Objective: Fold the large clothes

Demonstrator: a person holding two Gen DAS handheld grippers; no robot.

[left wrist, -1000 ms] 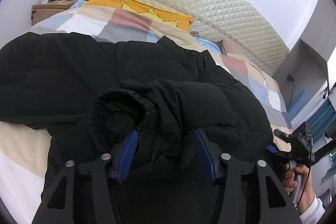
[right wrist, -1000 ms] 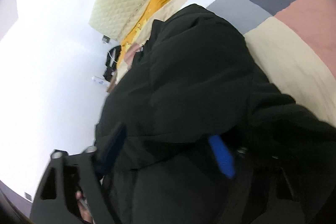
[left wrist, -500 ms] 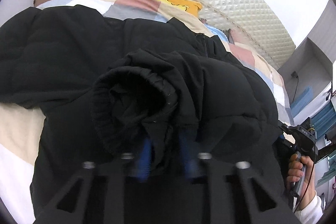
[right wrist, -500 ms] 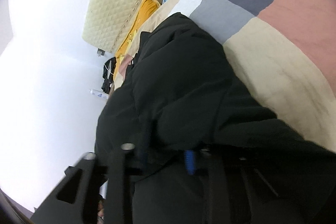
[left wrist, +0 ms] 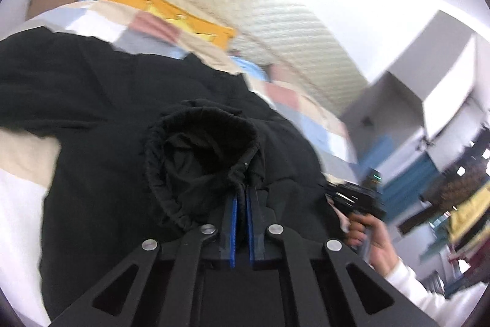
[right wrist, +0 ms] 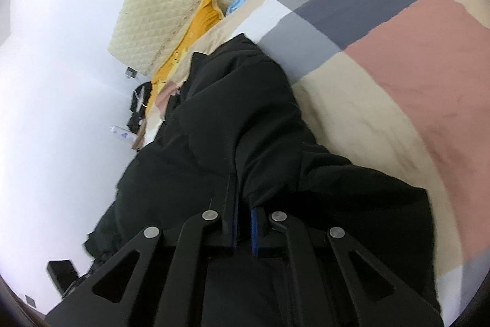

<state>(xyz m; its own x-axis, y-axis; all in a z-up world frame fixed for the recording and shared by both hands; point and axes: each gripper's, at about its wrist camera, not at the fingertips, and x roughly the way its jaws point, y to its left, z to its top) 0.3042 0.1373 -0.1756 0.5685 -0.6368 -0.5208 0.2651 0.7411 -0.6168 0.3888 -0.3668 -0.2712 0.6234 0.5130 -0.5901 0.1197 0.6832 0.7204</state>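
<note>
On the bed, below the quilted headboard (left wrist: 275,29), the black puffer jacket (left wrist: 92,100) lies spread over the patchwork bedcover (right wrist: 398,66), collar end toward the headboard, long axis running from the headboard down to the person.

Left gripper (left wrist: 241,198): jaws pinched nearly together on the ribbed sleeve cuff (left wrist: 199,149). The cuff mouth sits straight ahead of the tips, fabric caught between the blue pads.

Right gripper (right wrist: 243,204): jaws also closed to a thin slit, black fabric bunched between them. Looks like the same sleeve further along, or the jacket edge; can't tell which. The person's right hand (left wrist: 367,232) shows at the jacket's edge away from the body.

Key relation: the jacket body lies ahead of both jaws, toward the headboard, and the sleeve runs crosswise between the two grips. The left is nearer the cuff end. My read: the next move carries the sleeve inward across the body, so both grips have to travel together or the puffy sleeve will twist.

Versus a second ago: both sets of jaws stood wide around the fabric and have just been closing onto it. The left view has lifted, with more of the headboard and wall in sight, and the cuff has come up with it.
</note>
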